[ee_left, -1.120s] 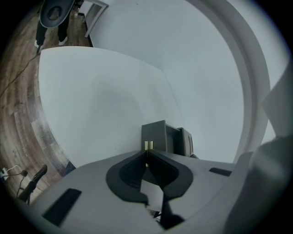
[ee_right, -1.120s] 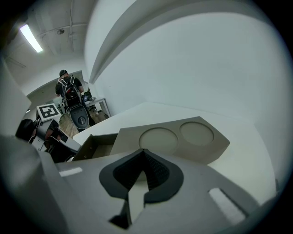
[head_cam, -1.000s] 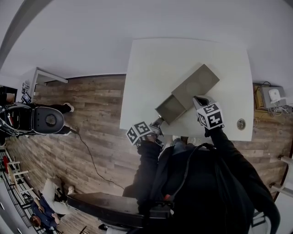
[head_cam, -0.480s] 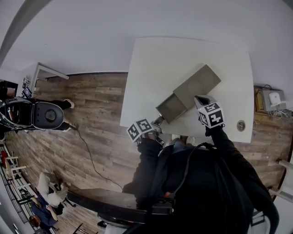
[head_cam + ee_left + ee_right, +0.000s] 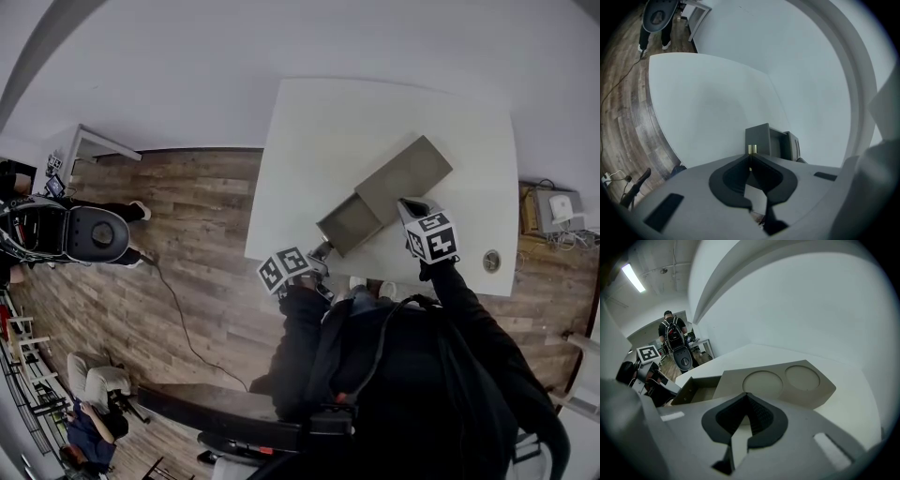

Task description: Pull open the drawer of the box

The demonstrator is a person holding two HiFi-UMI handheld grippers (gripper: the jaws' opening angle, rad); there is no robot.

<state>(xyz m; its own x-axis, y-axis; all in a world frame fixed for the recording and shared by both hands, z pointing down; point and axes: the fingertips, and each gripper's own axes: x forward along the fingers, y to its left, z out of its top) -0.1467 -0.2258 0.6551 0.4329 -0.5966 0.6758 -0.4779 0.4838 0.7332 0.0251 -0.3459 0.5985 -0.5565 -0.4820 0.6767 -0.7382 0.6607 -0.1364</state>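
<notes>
Grey drawer (image 5: 349, 223) stands out of the box (image 5: 403, 173); your left tool (image 5: 750, 158) grips its brass knob (image 5: 751, 149), your right tool (image 5: 749, 409) is clenched empty over the box.

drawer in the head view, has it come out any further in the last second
No visible change. The drawer sits about as far out of the box as before, the left tool stays shut on its brass knob, and the right tool stays shut at the box's near edge.
</notes>
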